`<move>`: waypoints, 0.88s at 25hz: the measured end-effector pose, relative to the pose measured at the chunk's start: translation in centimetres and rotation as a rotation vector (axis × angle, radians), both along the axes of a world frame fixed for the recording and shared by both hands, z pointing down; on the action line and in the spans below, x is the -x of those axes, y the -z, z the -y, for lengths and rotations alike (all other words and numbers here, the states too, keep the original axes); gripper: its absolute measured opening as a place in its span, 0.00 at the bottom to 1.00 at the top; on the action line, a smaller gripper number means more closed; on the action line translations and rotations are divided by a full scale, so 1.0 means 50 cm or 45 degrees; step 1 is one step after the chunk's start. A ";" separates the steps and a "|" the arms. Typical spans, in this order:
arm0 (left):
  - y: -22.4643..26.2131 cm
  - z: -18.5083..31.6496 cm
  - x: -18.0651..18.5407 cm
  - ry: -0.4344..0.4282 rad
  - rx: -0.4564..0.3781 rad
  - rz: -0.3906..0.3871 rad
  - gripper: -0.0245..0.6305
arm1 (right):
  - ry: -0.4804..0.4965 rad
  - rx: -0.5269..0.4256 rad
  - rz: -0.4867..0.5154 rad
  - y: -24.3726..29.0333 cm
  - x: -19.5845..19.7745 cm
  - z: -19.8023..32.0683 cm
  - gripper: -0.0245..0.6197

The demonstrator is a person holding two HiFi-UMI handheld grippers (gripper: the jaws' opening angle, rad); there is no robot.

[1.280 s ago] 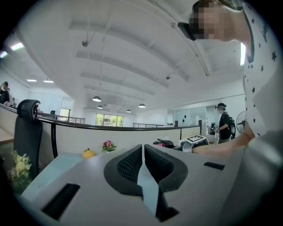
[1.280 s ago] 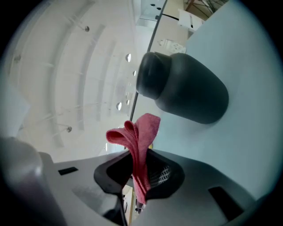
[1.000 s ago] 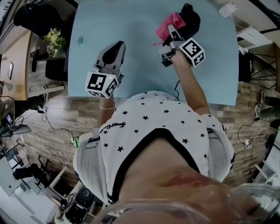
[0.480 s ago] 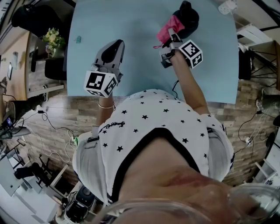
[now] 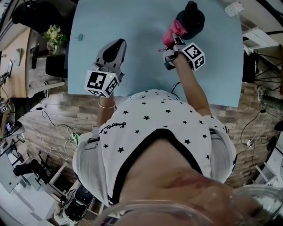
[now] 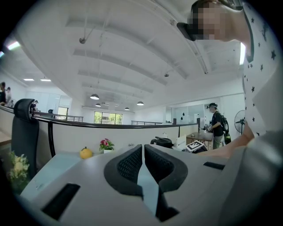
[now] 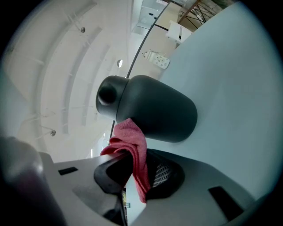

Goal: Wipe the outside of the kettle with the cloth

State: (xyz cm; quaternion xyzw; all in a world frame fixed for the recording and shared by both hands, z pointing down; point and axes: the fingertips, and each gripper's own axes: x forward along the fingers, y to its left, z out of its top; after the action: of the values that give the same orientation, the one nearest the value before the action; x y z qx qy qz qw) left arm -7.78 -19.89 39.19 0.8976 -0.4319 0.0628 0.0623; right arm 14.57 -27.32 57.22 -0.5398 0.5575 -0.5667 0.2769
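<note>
A black kettle (image 5: 191, 21) stands near the far right of the light blue table (image 5: 132, 26); in the right gripper view the kettle (image 7: 150, 108) fills the middle. My right gripper (image 5: 173, 40) is shut on a pink cloth (image 5: 171, 32), and the cloth (image 7: 131, 143) is pressed against the kettle's near side. My left gripper (image 5: 116, 46) rests on the table to the left, well apart from the kettle; its jaws (image 6: 143, 161) are closed with nothing between them.
A small green object (image 5: 80, 38) lies near the table's left edge. A white power strip (image 5: 233, 9) sits at the far right corner. An orange and a flower pot (image 6: 105, 145) show beyond the left gripper. Chairs and cables surround the table.
My right gripper has moved a little farther and rightward with the cloth, closing onto the kettle's side. The left gripper has stayed put.
</note>
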 end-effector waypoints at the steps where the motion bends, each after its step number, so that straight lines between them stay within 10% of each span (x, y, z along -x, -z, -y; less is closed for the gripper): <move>1: -0.001 0.001 0.001 0.002 0.002 0.001 0.10 | 0.000 0.012 -0.004 -0.008 -0.001 -0.001 0.14; 22: -0.009 0.002 0.013 0.045 0.017 0.014 0.10 | -0.005 0.231 -0.078 -0.149 -0.021 -0.019 0.14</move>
State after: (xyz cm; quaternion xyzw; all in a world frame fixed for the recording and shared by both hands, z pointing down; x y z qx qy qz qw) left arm -8.45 -20.00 39.65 0.8889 -0.4478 0.0696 0.0670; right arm 15.63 -26.36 64.66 -0.5810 0.5110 -0.5975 0.2107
